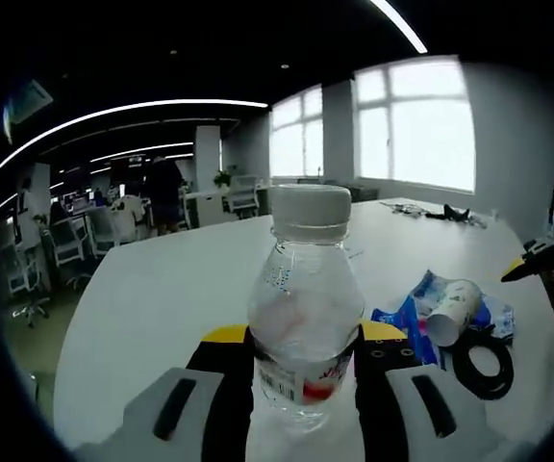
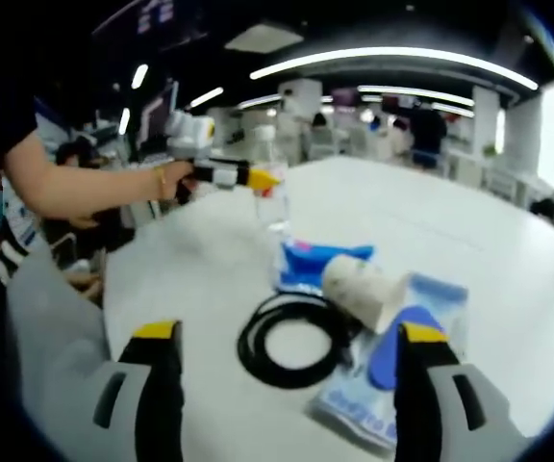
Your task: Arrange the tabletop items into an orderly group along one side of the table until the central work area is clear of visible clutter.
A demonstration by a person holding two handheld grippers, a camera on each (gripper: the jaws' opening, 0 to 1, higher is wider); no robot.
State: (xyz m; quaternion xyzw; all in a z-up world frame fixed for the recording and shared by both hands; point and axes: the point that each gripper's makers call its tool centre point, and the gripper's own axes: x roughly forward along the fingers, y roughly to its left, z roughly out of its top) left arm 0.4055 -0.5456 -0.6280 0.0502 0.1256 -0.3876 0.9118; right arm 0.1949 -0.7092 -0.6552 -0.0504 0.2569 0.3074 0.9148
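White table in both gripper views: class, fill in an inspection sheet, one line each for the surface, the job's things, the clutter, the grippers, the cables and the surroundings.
Surface: white table, large and mostly bare.
Job's things: clear water bottle with white cap, upright between the left jaws; white paper cup on its side across blue packets; black ring flat beside them.
Clutter: small dark items at the far edge by the window, too small to identify.
Grippers: left hand-held gripper shut on the water bottle; right hand-held gripper open above the black ring, holding nothing.
Cables: nothing seen, unless the black ring is coiled cable; cannot tell.
Surroundings: open office, desks, chairs, ceiling light strips, bright windows, people in the background.
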